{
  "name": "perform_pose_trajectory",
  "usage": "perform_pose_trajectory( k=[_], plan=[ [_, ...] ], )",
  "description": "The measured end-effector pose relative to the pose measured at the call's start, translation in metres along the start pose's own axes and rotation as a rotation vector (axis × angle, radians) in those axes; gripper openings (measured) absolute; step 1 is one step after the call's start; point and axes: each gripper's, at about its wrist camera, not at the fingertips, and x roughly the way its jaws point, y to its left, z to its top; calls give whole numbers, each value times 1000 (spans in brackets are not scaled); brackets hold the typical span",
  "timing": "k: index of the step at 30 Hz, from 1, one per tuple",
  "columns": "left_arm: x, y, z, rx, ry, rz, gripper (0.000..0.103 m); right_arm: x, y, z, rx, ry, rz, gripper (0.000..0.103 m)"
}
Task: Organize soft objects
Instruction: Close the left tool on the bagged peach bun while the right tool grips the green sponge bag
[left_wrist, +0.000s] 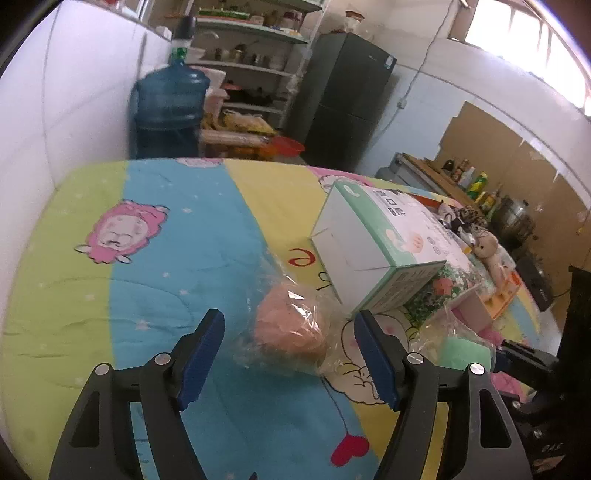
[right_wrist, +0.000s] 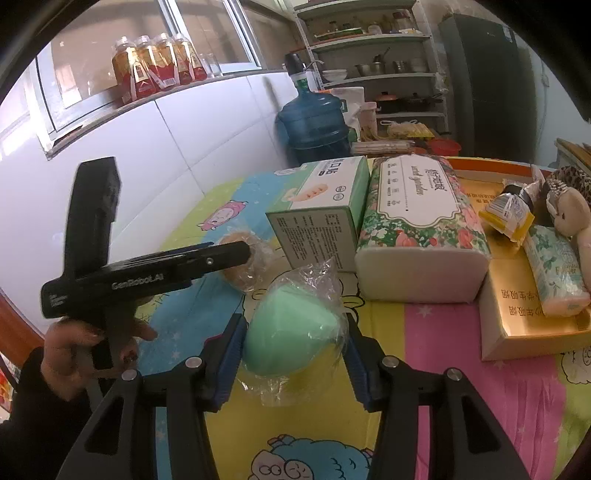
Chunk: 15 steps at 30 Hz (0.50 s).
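A peach sponge in clear plastic wrap (left_wrist: 291, 328) lies on the cartoon quilt, between the tips of my open left gripper (left_wrist: 290, 328), untouched by either blue pad. A green sponge in clear wrap (right_wrist: 291, 332) sits between the pads of my right gripper (right_wrist: 293, 332), which is closed against its sides. It also shows at the right in the left wrist view (left_wrist: 467, 354). The left gripper body (right_wrist: 147, 273) shows in the right wrist view, reaching over the peach sponge (right_wrist: 240, 273).
A white-green box (left_wrist: 376, 254) and a floral tissue pack (right_wrist: 417, 229) stand behind the sponges. A cardboard tray (right_wrist: 517, 317) at the right holds a small tissue pack (right_wrist: 554, 269), a plush toy (right_wrist: 572, 218) and a bottle. A water jug (left_wrist: 170, 107) stands beyond the table.
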Motion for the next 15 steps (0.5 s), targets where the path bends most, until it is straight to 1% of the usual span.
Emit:
perform_pose_trajectory(
  k=[6, 11, 12, 13, 14, 15],
  plan=[
    [17, -1, 1, 1, 35, 6, 74, 1, -6, -2, 16, 6, 8, 51],
    [21, -2, 2, 2, 35, 19, 74, 1, -11, -2, 27, 7, 8, 51],
    [21, -2, 2, 4, 34, 24, 73, 1, -12, -3, 29, 7, 9, 51],
    [21, -4, 2, 8, 32, 35, 66, 1, -12, -3, 27, 6, 9, 51],
    [21, -4, 2, 10, 32, 37, 63, 1, -12, -2, 25, 6, 8, 51],
    [20, -4, 2, 11, 29, 37, 63, 1, -12, -3, 21, 4, 8, 51]
  ],
)
